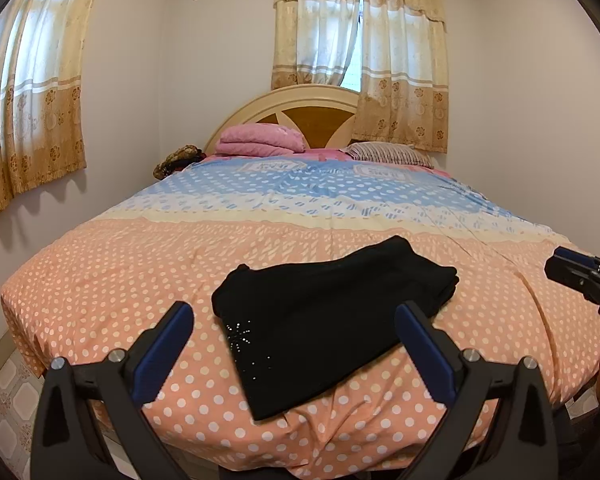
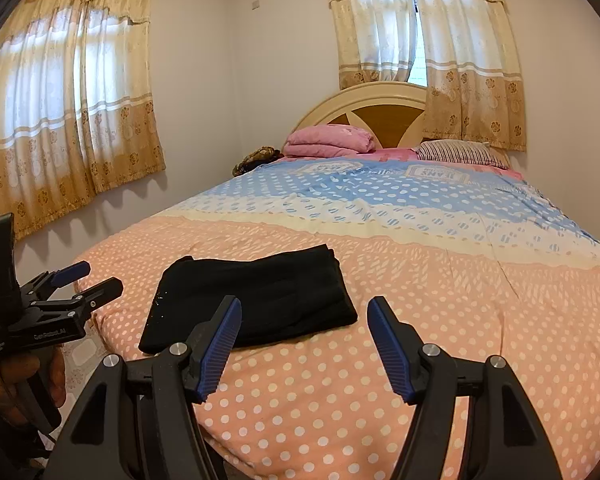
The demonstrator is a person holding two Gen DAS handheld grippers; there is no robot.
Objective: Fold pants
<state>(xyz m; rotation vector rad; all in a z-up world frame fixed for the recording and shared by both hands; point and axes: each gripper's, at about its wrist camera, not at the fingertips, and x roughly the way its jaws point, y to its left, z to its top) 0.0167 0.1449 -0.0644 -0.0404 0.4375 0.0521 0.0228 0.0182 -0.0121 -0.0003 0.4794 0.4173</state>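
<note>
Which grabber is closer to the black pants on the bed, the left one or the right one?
Left, though only slightly. The left gripper hangs open just above the near end of the folded black pants, not touching. The right gripper is open too, hovering over the bedspread beside their right corner.

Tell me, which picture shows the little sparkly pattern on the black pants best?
The left wrist view. There the sparkly pattern on the folded black pants sits near and faces the camera, a clear starburst of dots. In the right wrist view only a thin glittering streak shows along the pants' left edge.
</note>
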